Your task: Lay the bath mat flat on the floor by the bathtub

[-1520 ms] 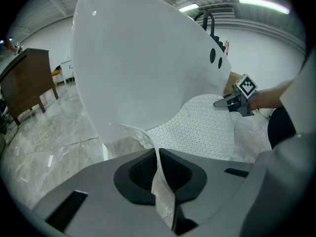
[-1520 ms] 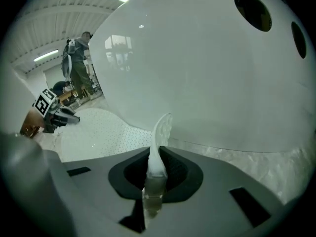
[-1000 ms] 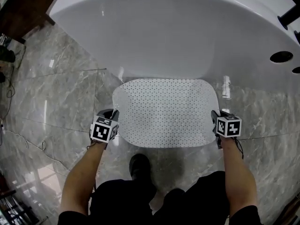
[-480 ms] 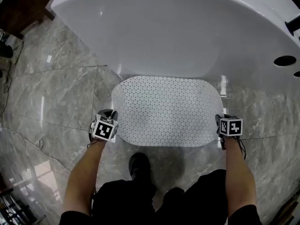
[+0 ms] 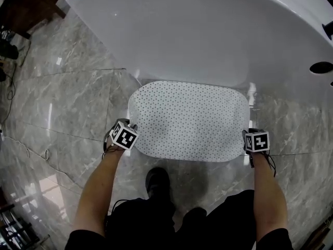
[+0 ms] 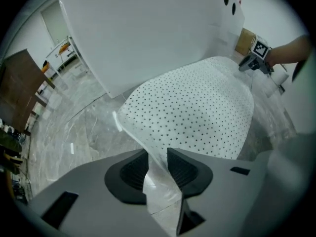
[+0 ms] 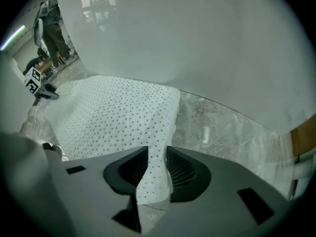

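The white perforated bath mat (image 5: 190, 121) lies spread on the marble floor against the white bathtub (image 5: 208, 30). My left gripper (image 5: 131, 128) is at the mat's near left corner and my right gripper (image 5: 246, 138) at its near right corner. In the left gripper view the jaws of the left gripper (image 6: 158, 159) are opening, and the raised mat (image 6: 197, 117) corner hangs loosely between the pads. In the right gripper view the right gripper (image 7: 157, 157) is opening too, with a strip of the mat (image 7: 108, 117) slack between its pads.
The person's dark shoe (image 5: 156, 181) stands just behind the mat's near edge. Cables (image 5: 31, 152) trail over the floor at the left. A dark wooden cabinet (image 5: 26, 4) is at the far left. Fitting holes (image 5: 321, 66) pierce the tub rim at the right.
Both grippers have shifted slightly forward and to the right with the mat's near corners. The mat now lies flatter and closer under the tub's side.
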A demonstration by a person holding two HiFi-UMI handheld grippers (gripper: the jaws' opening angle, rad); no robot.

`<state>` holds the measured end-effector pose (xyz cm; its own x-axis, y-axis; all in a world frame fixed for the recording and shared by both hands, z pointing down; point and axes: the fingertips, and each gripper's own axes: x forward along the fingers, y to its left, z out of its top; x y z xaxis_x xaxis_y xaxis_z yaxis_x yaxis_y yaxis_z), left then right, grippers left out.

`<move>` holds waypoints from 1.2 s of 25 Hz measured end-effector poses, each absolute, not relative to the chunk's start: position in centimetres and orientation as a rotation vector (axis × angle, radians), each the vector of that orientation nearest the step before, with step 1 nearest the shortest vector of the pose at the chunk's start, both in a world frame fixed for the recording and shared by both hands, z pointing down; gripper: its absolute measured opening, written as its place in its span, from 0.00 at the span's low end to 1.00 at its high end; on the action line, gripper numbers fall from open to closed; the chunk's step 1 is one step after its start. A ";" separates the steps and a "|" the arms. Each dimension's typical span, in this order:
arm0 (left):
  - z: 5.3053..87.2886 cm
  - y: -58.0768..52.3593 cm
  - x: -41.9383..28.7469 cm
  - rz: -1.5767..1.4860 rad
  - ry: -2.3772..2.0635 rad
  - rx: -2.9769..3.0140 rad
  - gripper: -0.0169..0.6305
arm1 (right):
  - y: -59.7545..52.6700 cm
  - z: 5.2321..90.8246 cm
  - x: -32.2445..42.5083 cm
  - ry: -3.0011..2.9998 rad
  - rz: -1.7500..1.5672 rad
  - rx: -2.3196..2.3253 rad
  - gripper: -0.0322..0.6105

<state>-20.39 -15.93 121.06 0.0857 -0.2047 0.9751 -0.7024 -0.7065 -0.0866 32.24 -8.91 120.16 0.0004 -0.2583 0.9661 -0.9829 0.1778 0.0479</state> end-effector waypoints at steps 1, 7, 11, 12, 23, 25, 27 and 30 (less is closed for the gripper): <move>121.1 -15.8 -20.7 1.656 -0.900 1.958 0.26 | -8.9 119.9 32.9 -1.432 0.893 1.280 0.29; 120.4 -16.2 -22.6 1.543 -1.017 1.955 0.38 | -9.2 119.2 34.4 -1.420 0.931 1.382 0.32; 119.8 -16.3 -22.2 1.469 -1.039 1.978 0.36 | -10.6 118.4 33.3 -1.486 0.897 1.398 0.35; 119.7 -16.2 -21.8 1.446 -1.032 1.984 0.35 | -10.9 118.4 32.8 -1.502 0.888 1.387 0.35; 115.0 -16.0 -14.0 1.053 -0.873 2.145 0.05 | -16.2 109.2 25.8 -1.909 0.665 1.474 0.19; 111.9 -17.1 -12.9 0.993 -0.929 2.182 0.05 | -17.9 103.9 24.7 -2.018 0.718 1.605 0.15; 108.0 -17.9 -12.3 0.969 -0.995 2.198 0.05 | -18.4 98.8 22.8 -2.111 0.789 1.678 0.11; 101.8 -18.2 -11.9 1.089 -1.054 2.242 0.04 | -17.2 93.2 18.9 -2.201 0.871 1.598 0.08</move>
